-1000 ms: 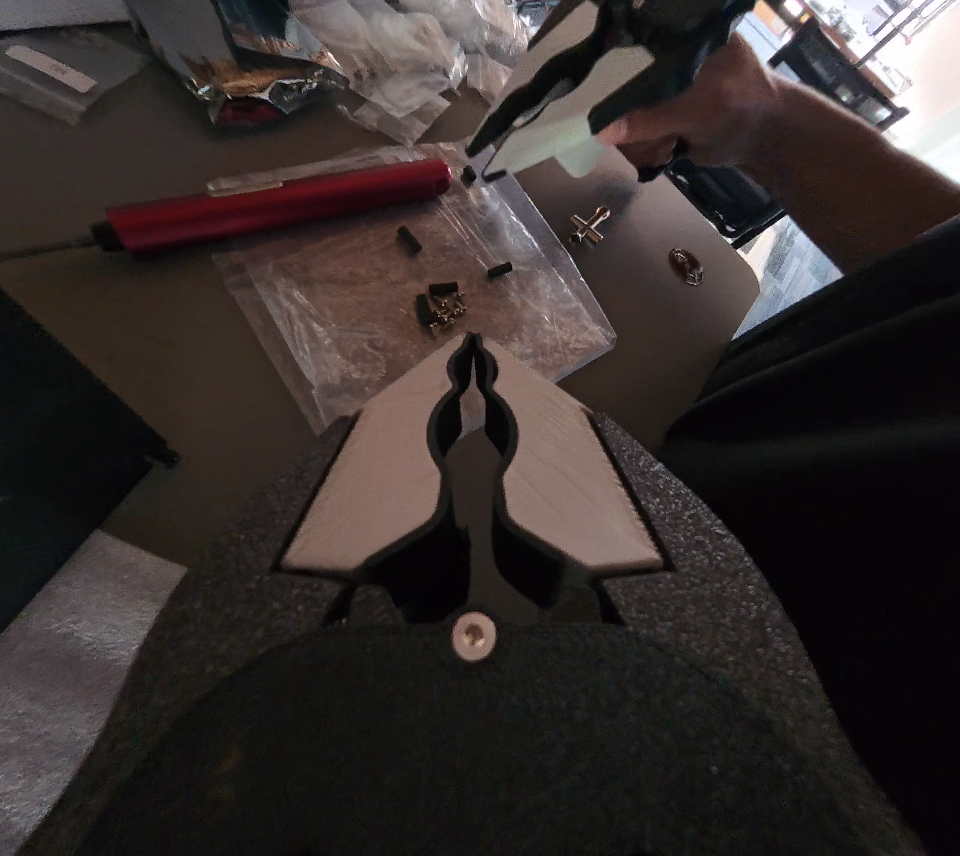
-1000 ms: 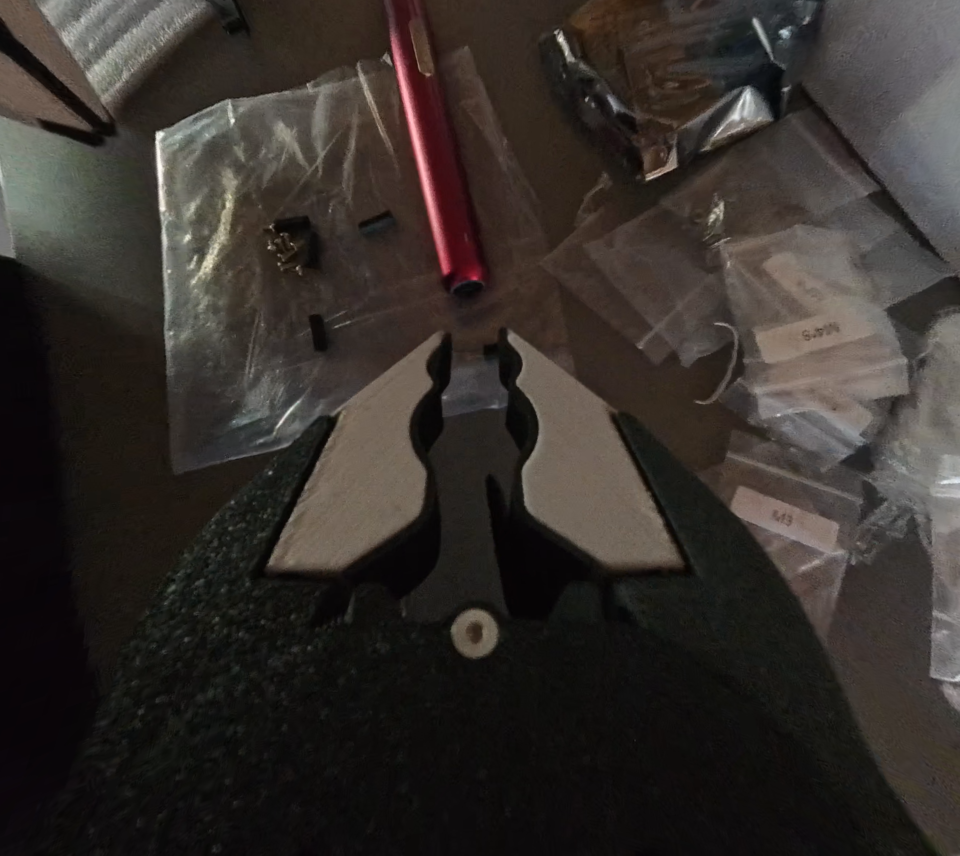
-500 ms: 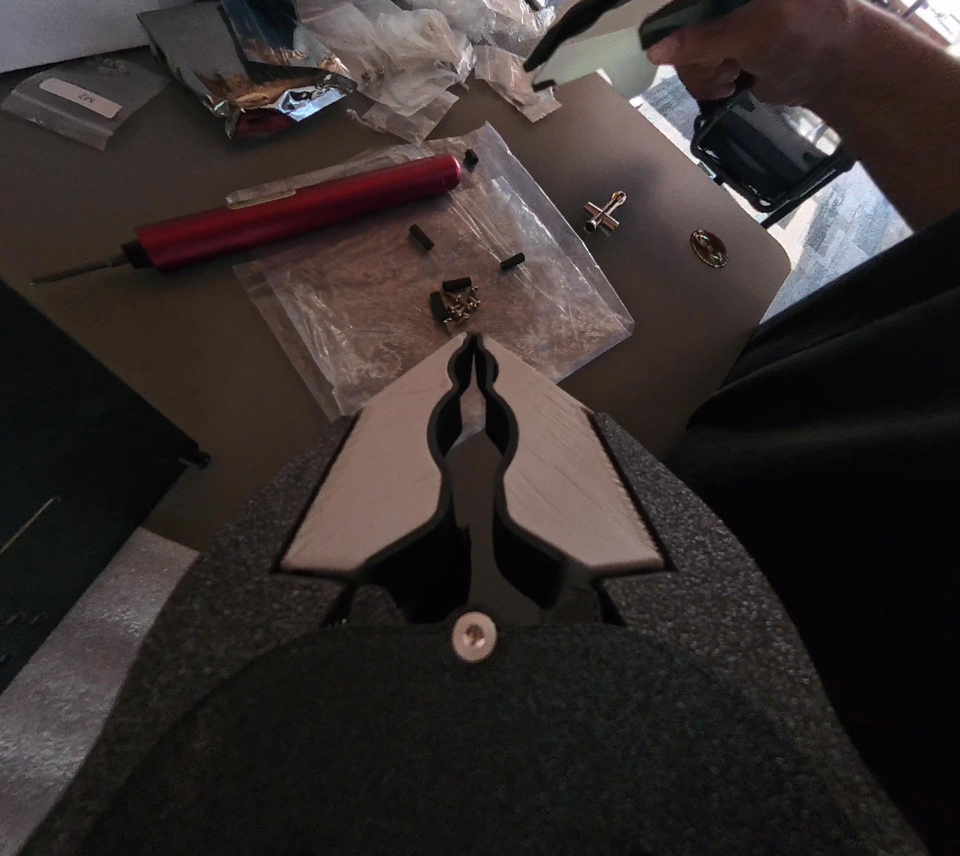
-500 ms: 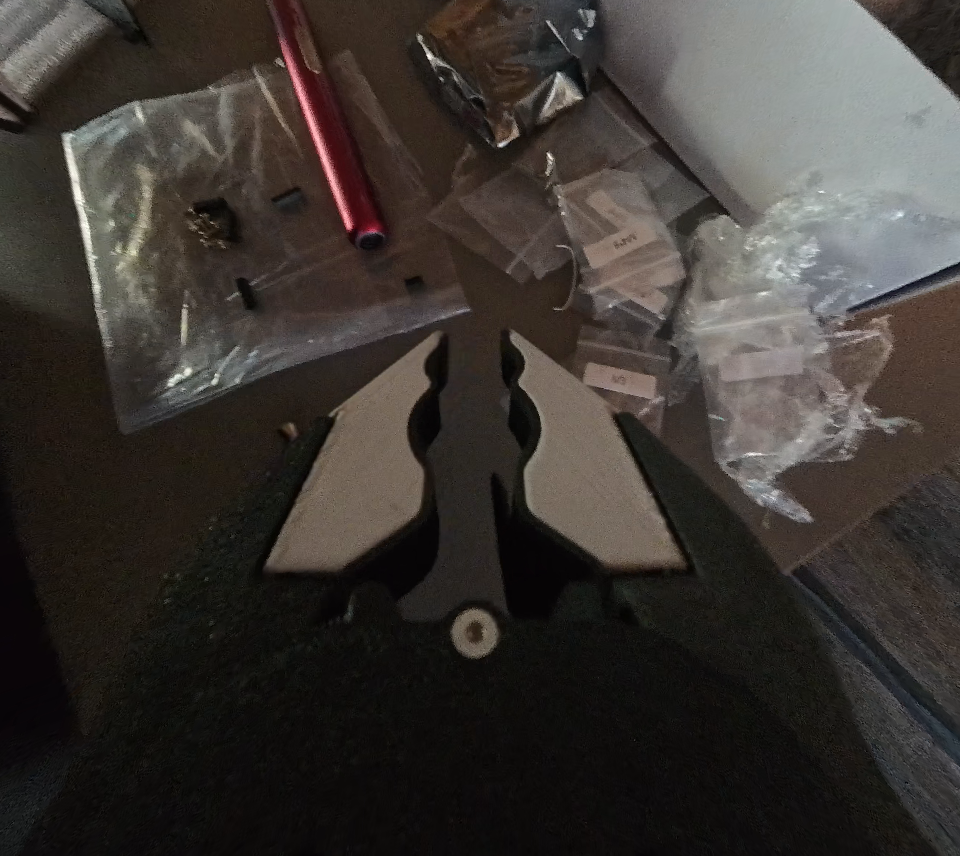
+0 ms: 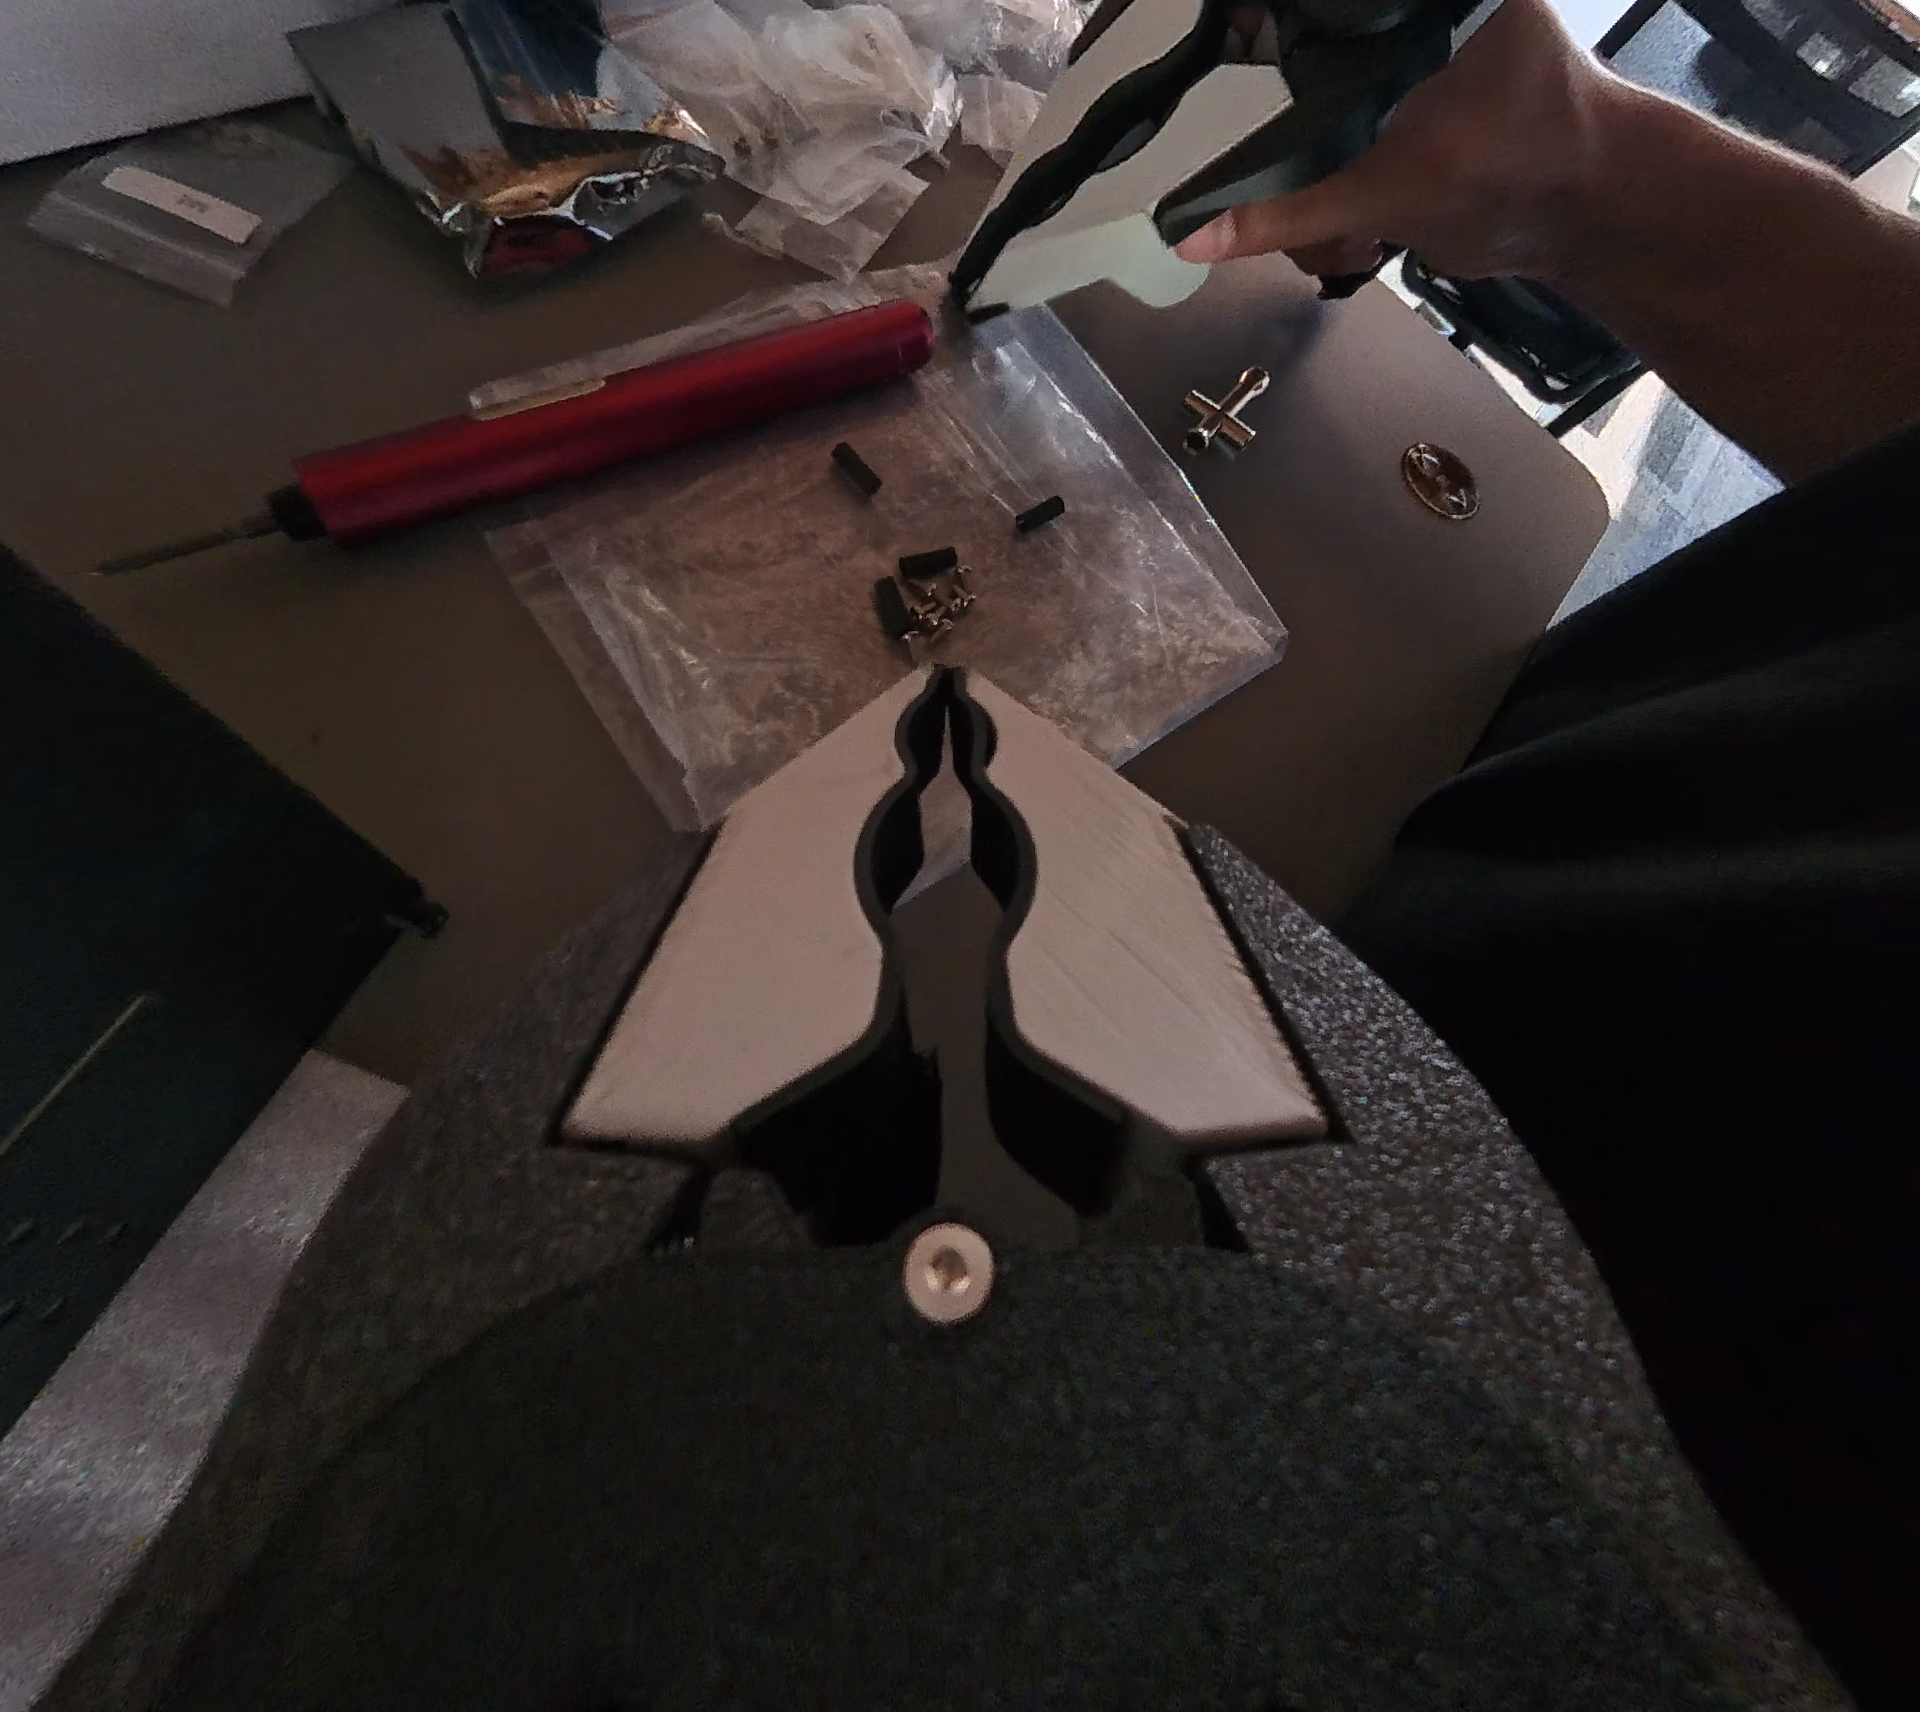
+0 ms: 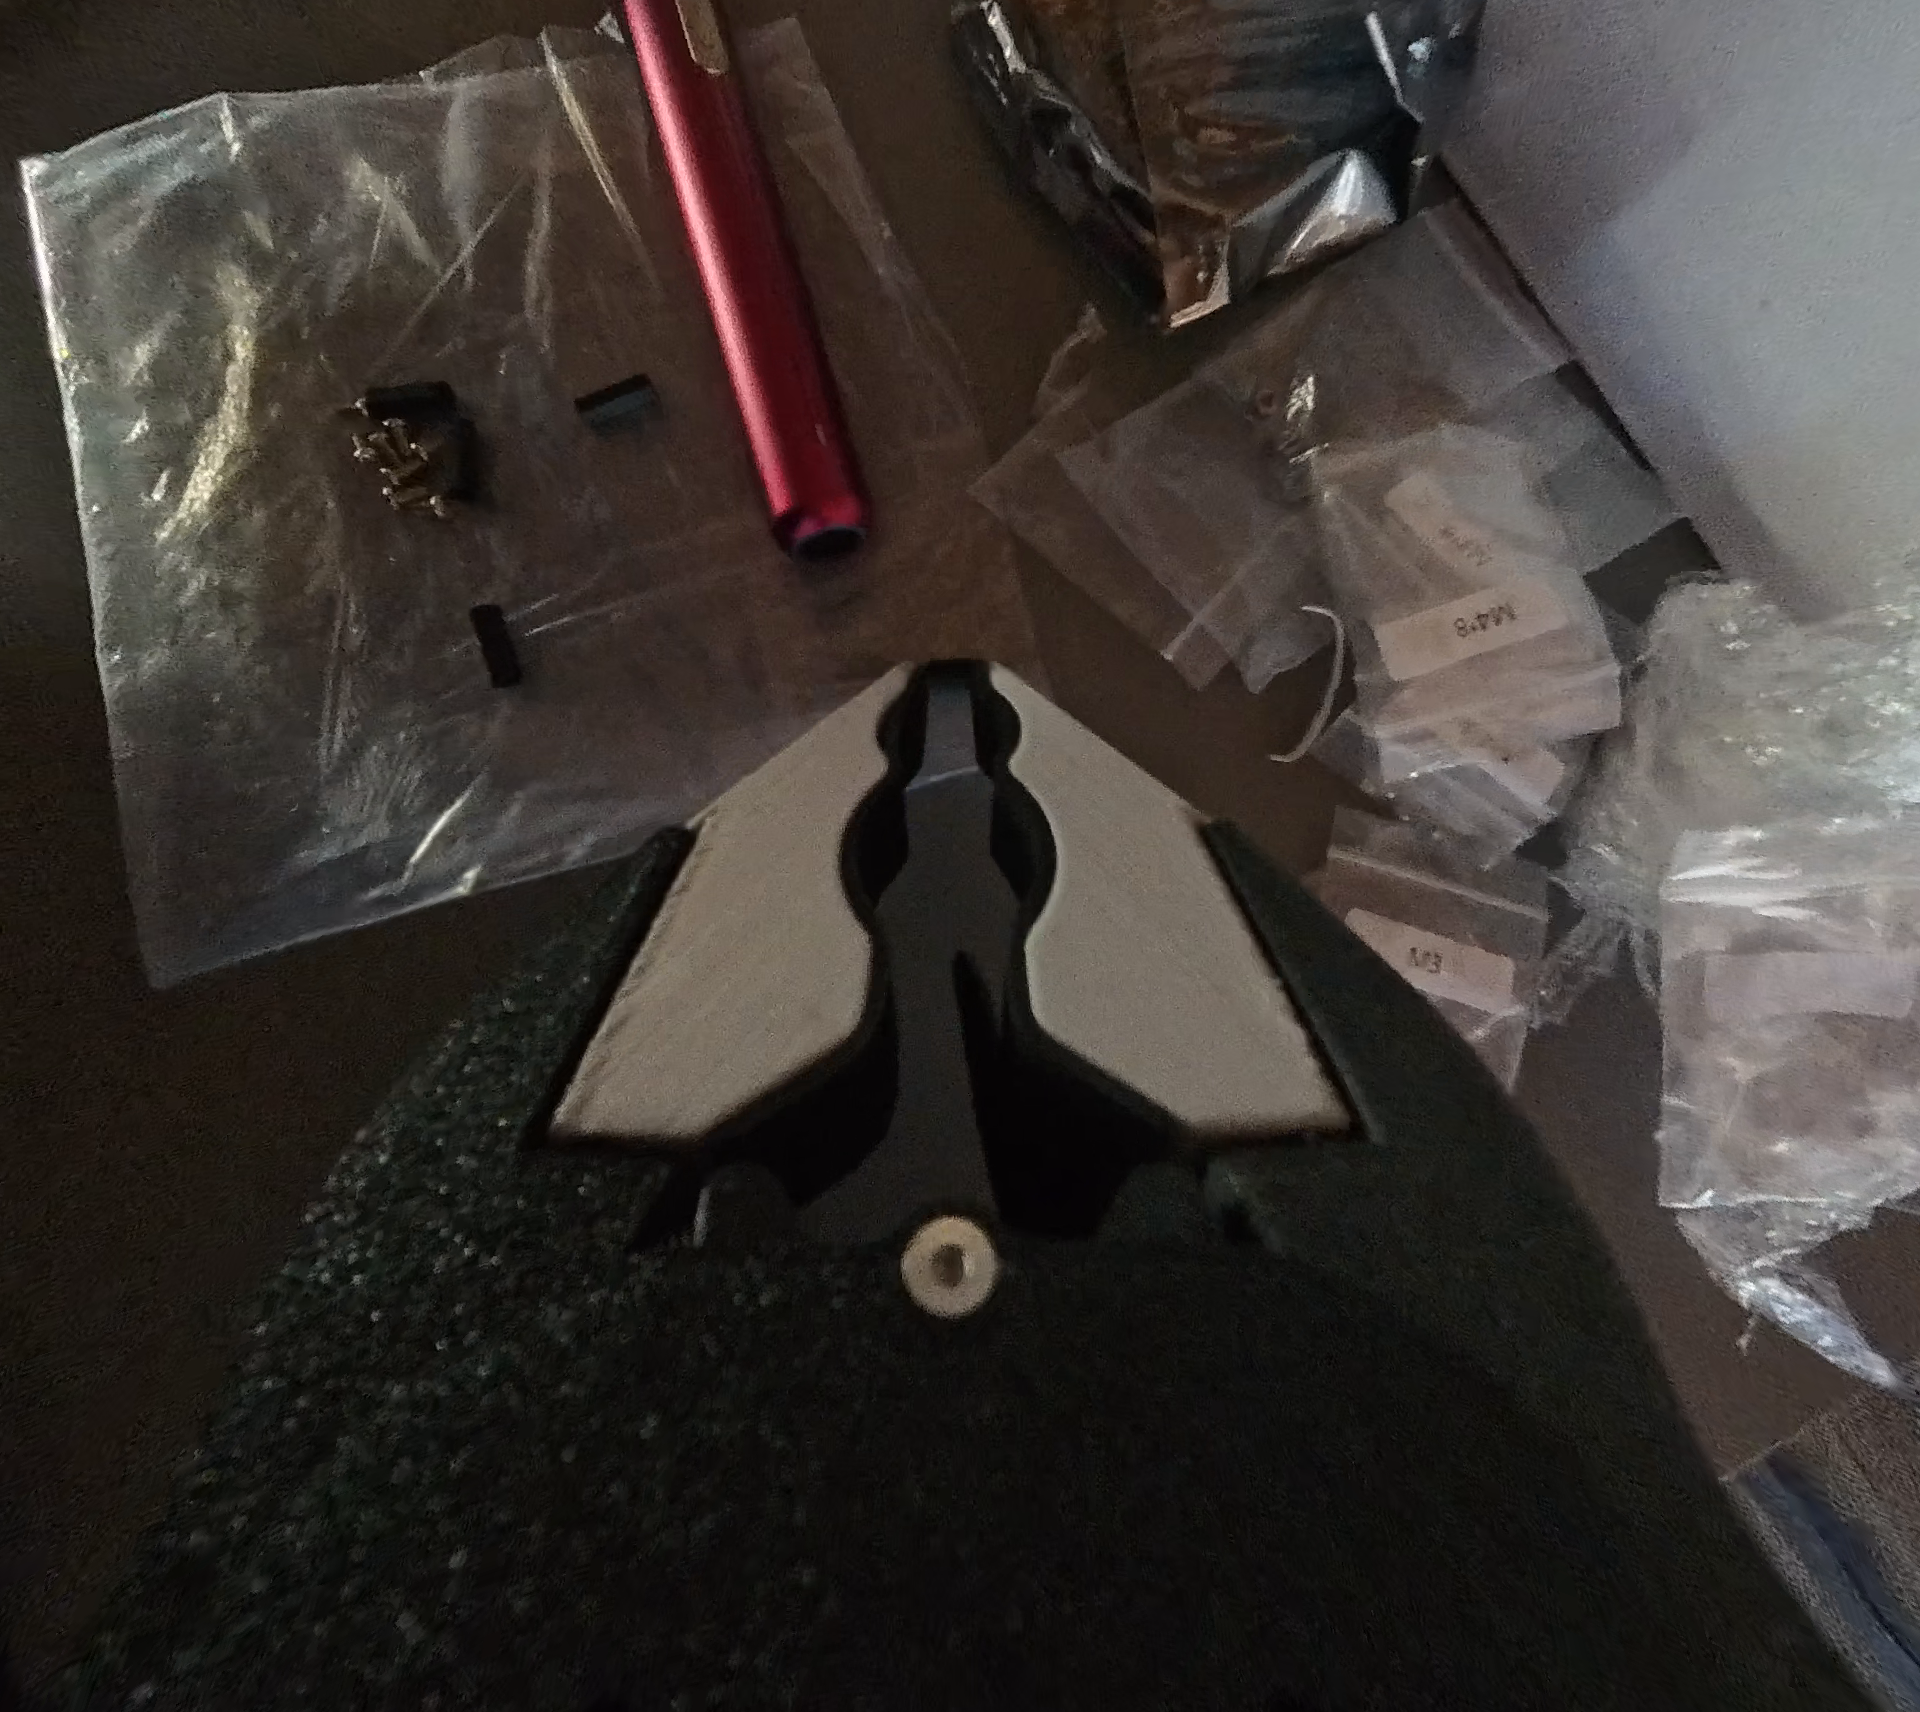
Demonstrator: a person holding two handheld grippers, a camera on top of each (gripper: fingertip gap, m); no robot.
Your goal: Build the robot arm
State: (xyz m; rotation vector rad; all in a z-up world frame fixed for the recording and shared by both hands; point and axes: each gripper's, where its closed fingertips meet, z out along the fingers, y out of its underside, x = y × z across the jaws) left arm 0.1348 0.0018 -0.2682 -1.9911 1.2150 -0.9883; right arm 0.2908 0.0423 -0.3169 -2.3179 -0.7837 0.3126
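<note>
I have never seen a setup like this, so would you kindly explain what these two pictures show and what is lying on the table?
There is no robot: a person holds a hand-operated two-finger claw in each hand, and each claw carries a camera looking along its fingers.

In the left wrist view, the left claw is shut and empty above a clear plastic bag bearing small black spacers and a cluster of tiny screws.

The right claw, held by a hand, is nearly closed, its tips beside the end of a long red metal screwdriver. What it grips, if anything, is unclear. The right wrist view shows the same screwdriver, a crumpled silver foil bag and small labelled clear packets on the brown table.
</note>
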